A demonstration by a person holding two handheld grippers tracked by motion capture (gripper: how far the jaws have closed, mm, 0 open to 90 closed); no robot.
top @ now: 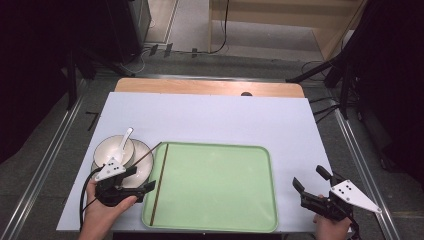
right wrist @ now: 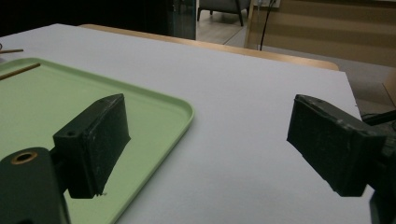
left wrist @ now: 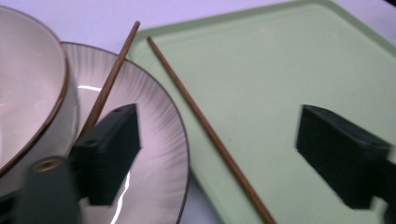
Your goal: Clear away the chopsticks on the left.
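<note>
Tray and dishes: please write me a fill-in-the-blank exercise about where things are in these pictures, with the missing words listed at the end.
1. One chopstick lies inside the ____ tray.
2. The other chopstick rests across the ____.
3. The white spoon sits in the ____.
4. The left tool and the right tool both have their jaws ____.

Missing words: green; plate; bowl; open

One tray (top: 215, 210), two chopsticks (top: 160, 180) (brown), bowl (top: 112, 149), plate (top: 145, 167), spoon (top: 123, 139)
</note>
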